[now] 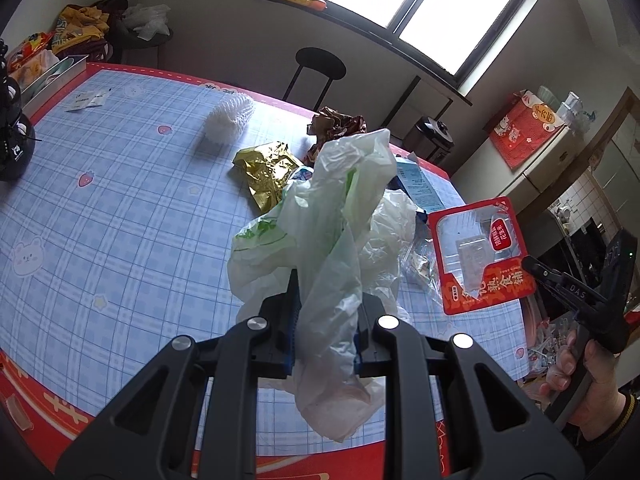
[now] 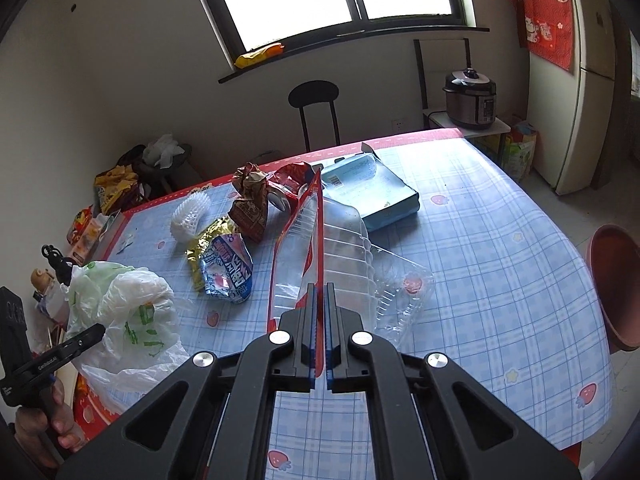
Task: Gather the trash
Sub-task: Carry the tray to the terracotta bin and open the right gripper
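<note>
Here, crinkled plastic bag (image 1: 320,216), flat red-rimmed lid (image 1: 476,252)

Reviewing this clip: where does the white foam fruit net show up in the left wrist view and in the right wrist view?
Left wrist: the foam fruit net lies upper centre-left on the checked tablecloth, left of and beyond the gold wrapper.
Right wrist: the same net sits left of centre, towards the table's far edge, just above the gold wrapper.
Shared landmark: the black round-backed chair beyond the table, under the window.
</note>
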